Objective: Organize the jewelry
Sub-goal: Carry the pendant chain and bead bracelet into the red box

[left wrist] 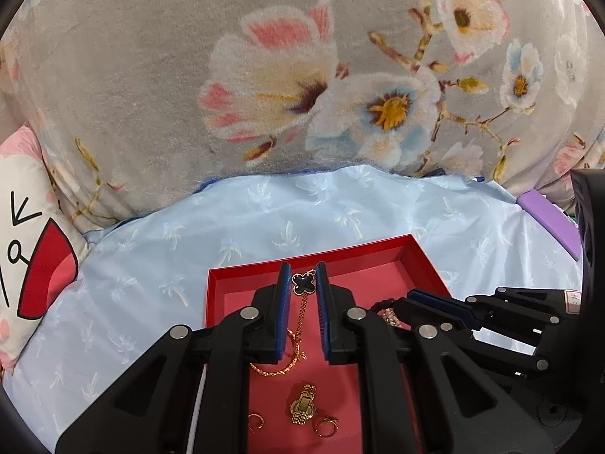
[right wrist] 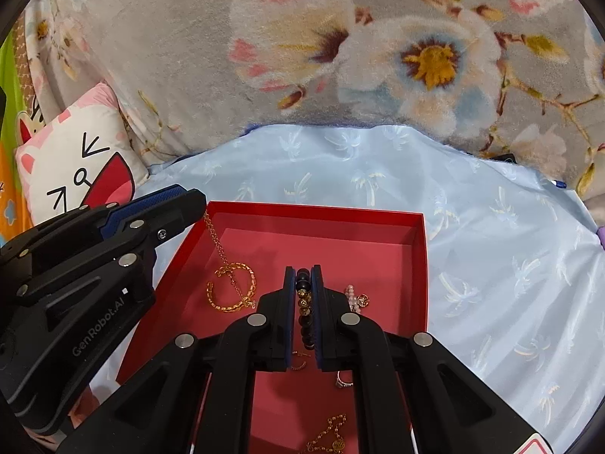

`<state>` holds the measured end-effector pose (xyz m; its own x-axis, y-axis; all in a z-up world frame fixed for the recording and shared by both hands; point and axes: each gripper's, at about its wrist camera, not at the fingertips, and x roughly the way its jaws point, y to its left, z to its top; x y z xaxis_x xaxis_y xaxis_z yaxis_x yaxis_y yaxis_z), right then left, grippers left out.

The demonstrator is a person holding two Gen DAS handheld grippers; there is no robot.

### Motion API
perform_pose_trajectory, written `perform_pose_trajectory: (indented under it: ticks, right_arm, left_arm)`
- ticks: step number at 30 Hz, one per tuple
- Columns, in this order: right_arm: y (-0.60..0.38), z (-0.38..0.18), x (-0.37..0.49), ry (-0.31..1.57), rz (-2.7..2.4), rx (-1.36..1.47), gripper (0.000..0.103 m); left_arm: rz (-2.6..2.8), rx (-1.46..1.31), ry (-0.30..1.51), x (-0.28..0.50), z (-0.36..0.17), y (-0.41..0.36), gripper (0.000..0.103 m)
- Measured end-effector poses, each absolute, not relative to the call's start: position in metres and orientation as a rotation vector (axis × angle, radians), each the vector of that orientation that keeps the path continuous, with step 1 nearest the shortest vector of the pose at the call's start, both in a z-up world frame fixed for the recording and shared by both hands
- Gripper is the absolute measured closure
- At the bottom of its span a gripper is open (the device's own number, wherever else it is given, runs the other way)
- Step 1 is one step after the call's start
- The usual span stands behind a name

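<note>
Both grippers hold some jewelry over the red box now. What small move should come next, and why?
Probably raise the left gripper a little. It pinches the black clover pendant, but the gold chain still trails down onto the gold bracelet in the red box. A slow lift would show whether they are tangled. The right gripper grips the dark bead bracelet.

Watch [left wrist: 303, 409] & rings [left wrist: 326, 425] in tray [left wrist: 423, 261], on sheet [left wrist: 151, 265].

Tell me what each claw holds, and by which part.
The left claw holds the gold necklace by its black clover pendant; the chain hangs into the red box. The right claw grips the dark bead bracelet across its beads.
</note>
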<state>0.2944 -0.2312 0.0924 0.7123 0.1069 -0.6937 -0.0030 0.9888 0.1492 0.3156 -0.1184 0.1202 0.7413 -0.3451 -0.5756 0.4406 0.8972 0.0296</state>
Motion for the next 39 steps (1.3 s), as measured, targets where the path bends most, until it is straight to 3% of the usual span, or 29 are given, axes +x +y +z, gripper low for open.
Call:
perform_pose_trajectory:
  ticks: [27, 30, 37, 39]
  right_arm:
    - [-0.230, 0.069, 0.316, 0.831, 0.038, 0.141, 0.096]
    - [-0.231, 0.070, 0.315, 0.817, 0.014, 0.128, 0.092]
    - [-0.241, 0.080, 0.304, 0.783, 0.003, 0.153, 0.085]
    - [-0.243, 0.081, 0.300, 0.779, 0.006, 0.158, 0.084]
  left_arm:
    - [-0.403, 0.110, 0.682, 0.342, 0.088, -0.112, 0.090]
    - [-0.402, 0.103, 0.683, 0.342, 0.087, -0.110, 0.090]
    - [-0.371, 0.098, 0.681, 0.339, 0.086, -0.108, 0.068]
    - [-0.369, 0.101, 0.680, 0.336, 0.086, -0.108, 0.067]
